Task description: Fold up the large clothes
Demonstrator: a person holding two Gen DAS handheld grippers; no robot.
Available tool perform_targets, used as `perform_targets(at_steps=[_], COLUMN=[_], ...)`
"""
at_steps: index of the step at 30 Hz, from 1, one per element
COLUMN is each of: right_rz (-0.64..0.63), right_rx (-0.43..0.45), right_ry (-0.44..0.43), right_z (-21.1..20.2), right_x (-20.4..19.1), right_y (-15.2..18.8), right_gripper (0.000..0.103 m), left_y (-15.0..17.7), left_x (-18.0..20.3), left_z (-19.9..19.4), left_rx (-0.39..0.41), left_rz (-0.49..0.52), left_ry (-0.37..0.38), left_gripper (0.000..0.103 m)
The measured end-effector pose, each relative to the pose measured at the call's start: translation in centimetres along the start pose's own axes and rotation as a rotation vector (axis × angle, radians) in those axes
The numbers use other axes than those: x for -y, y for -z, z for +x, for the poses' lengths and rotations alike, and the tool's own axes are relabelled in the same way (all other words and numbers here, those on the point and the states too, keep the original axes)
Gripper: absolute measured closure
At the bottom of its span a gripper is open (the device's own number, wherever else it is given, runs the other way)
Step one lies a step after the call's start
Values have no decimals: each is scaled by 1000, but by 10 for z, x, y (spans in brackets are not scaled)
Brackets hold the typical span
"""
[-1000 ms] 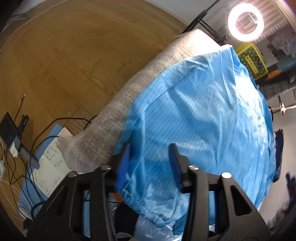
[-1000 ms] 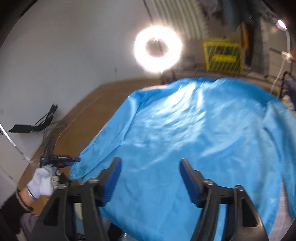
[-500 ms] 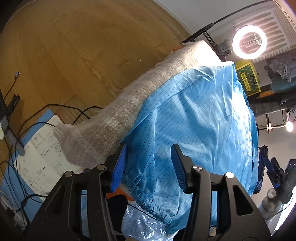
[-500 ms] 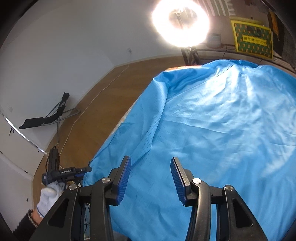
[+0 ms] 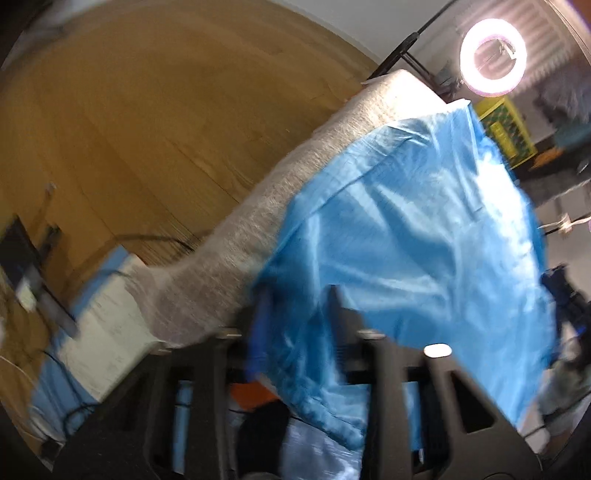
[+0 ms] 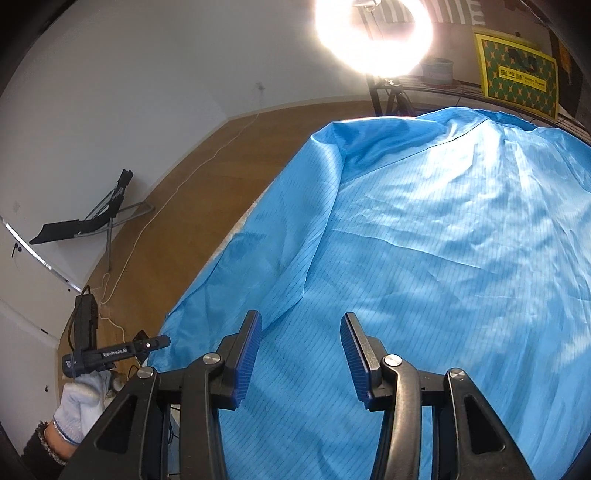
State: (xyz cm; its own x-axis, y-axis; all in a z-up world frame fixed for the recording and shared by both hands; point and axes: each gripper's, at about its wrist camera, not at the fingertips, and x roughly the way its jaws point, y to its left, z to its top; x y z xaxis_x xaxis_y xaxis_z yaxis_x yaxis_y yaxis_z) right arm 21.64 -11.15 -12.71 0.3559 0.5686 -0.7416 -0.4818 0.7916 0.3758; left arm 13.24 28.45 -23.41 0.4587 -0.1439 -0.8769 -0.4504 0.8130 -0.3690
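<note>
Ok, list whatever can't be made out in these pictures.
- Left wrist view: blur hides whether the left gripper, jaws just closing with fabric between them, pinches the blue garment.
- Left wrist view: floor papers too blurred to read.
- Right wrist view: ring light glare washes out what is behind it.
- Right wrist view: the right gripper and bottom edge hide the garment's near hem.
</note>
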Motion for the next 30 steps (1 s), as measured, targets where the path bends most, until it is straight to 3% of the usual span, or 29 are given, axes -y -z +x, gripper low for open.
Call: perform_targets(at_steps=[3,8,13,18,24,30], right_rz=[19,81,96,131,147,225], right_rx=[-20,-42,-72,-101,-109,-117], right_ry=[-25,-67,-85,-134,-169,-220], right_z=[11,32,56,92,138,158], right_x=[1,5,1,-9,-28,-19], right_y=[0,-3,-9,-25,-43,-41], right_gripper=[65,71,78,85,85,83], left_y=[0,-5,-18,-26,-5,20], left_x=[-2,5,26,64,109,117], left_z=[-4,-31,-88,-132,-149,-146], left_rx=[32,114,242,313,316,285], left_rz=[-30,-18,47,169,329,359], left_ry=[31,70,115,141,139,165], left_gripper=[100,101,101,101,101,101])
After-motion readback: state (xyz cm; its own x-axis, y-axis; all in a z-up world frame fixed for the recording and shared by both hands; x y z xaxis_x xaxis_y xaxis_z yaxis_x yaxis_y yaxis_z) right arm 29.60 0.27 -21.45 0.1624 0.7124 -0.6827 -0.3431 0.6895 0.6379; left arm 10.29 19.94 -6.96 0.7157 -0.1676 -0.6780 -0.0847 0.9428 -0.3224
